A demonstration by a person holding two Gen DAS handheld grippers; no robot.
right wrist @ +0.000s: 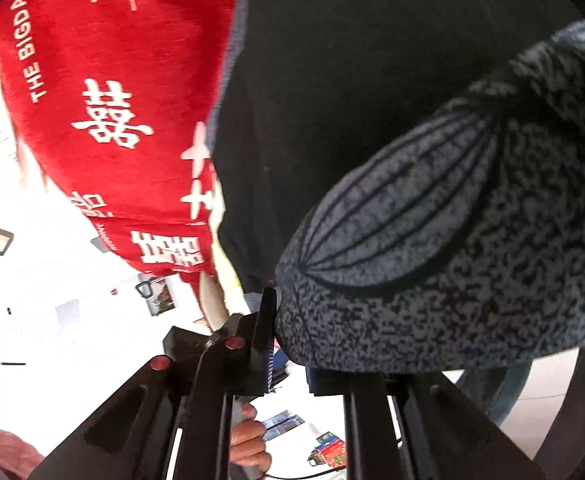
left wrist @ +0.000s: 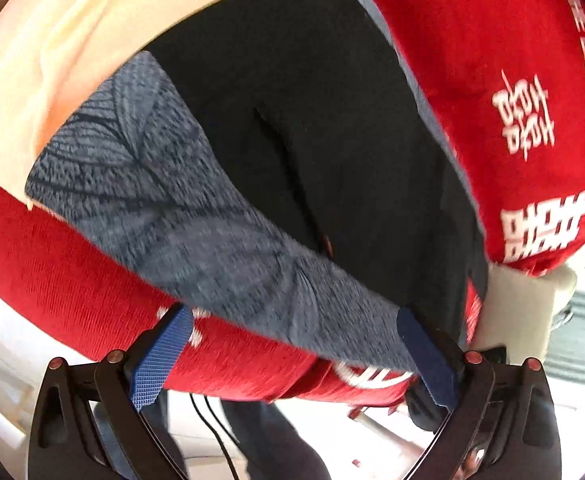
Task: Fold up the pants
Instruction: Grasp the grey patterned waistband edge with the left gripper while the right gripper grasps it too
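Under both cameras lies a red cloth [left wrist: 524,80] printed with white characters. On it rest the pants [left wrist: 316,152], black with a grey heathered waistband [left wrist: 164,200]. Left gripper [left wrist: 296,356] spread wide, waistband hem between its blue pads. Right gripper [right wrist: 292,344] clamps the waistband. Only the left view shows a cream sheet [left wrist: 44,52].

— What is under the clothes?
— A red blanket [left wrist: 72,264] with white writing. It covers the bed.
— What lies on it?
— The pants [left wrist: 312,140]. They are black, with a gray speckled part on top.
— Anything else?
— A cream sheet [left wrist: 52,48] shows past the far end of the red blanket.
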